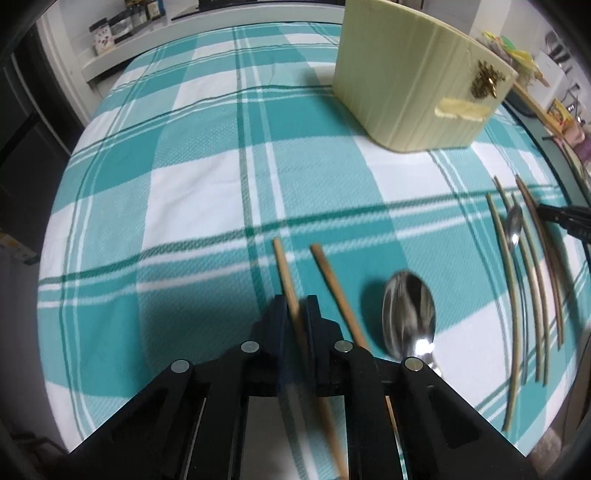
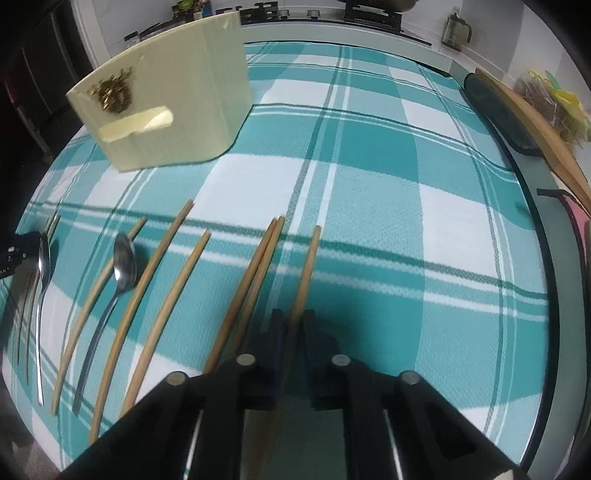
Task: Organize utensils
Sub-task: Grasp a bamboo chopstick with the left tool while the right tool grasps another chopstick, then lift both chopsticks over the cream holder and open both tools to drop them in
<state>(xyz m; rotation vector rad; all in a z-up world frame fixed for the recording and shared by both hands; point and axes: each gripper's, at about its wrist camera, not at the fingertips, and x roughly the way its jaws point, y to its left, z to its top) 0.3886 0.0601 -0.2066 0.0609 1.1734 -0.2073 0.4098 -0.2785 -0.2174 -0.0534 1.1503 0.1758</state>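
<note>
My left gripper point(image 1: 297, 304) is shut on a wooden chopstick point(image 1: 285, 273) that points away over the checked cloth. A second chopstick point(image 1: 334, 291) and a steel spoon point(image 1: 408, 317) lie just right of it. My right gripper point(image 2: 293, 319) is shut on another chopstick point(image 2: 308, 269). Left of it in the right wrist view lie a touching pair of chopsticks point(image 2: 255, 280), several more chopsticks point(image 2: 162, 273) and two spoons point(image 2: 123, 260). A cream utensil holder point(image 1: 417, 81) stands at the back; it also shows in the right wrist view point(image 2: 173, 107).
A teal and white checked cloth point(image 1: 207, 177) covers the table. A dark mat and a wooden board point(image 2: 532, 122) lie along the right edge. Jars point(image 1: 118, 26) stand on a shelf at the back left. The right gripper's tip point(image 1: 565, 218) shows at the far right.
</note>
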